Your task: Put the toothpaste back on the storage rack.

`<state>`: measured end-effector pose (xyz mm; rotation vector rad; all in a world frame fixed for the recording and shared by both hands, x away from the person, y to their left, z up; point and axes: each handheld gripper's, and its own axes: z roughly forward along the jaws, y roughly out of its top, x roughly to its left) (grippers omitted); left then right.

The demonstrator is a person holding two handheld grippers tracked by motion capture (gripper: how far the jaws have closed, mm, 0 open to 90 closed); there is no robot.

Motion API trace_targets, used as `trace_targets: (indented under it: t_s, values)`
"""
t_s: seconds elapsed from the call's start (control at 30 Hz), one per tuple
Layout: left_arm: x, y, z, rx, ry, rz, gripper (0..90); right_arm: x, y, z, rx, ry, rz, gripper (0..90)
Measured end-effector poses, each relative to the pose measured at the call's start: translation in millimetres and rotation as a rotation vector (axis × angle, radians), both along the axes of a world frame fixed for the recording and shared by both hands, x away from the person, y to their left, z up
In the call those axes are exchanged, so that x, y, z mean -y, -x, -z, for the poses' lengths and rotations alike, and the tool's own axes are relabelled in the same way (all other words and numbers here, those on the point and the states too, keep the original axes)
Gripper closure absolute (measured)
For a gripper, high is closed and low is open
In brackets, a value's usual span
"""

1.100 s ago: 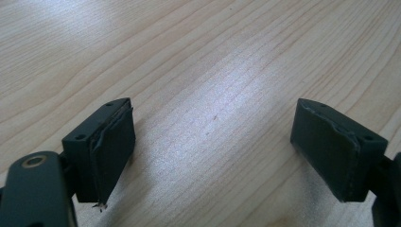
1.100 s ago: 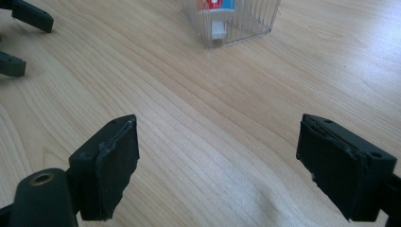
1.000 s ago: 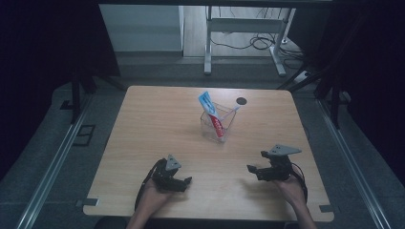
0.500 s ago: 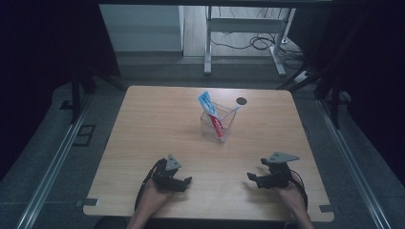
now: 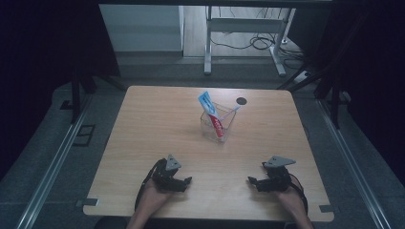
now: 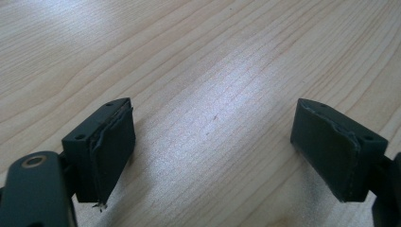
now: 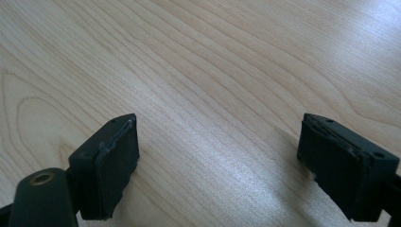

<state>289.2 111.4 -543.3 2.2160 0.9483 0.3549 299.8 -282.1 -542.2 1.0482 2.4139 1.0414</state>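
toothpaste tube (image 5: 212,114) is sitting head-up in a clear plastic holder (image 5: 217,125) a bit past the middle of the worktop (image 5: 157,119), leaning back-left, with what looks like a white toothbrush (image 5: 232,111) angled out toward the right. nothing is touching any of it.

what's changed over the last second: the right hand-held gripper (image 5: 255,182) has dropped lower and pulled back toward the person, and it now rests near the front edge. the left hand-held gripper (image 5: 184,181) hasn't really budged. both sit well apart from the holder, roughly level with each other, one on each side.

both are wide open. in the left gripper view the left one (image 6: 213,142) has its jaws spread with just bare wood grain between them, and the right gripper view gives the same story for the right one (image 7: 220,151), pads parted and nothing in between.

so it reads like a rest or start pose, with the reach for the holder's contents not begun yet. whichever goes first has a clear straight run forward.

worktop is pale wood, clean, with a small dark round spot (image 5: 241,100) near the far edge just right of the holder. room is dim, grey floor, metal rails down both sides, and a white desk frame (image 5: 243,28) with cables (image 5: 260,43) behind.
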Motion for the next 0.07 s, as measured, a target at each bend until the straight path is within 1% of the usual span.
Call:
trace_targets:
  t_s: [0.07]
  values:
    - [-0.1,-0.2,0.2,0.000,0.003,0.000,14.7,-0.1,0.2,0.1,0.000,0.000,0.002,13.3]
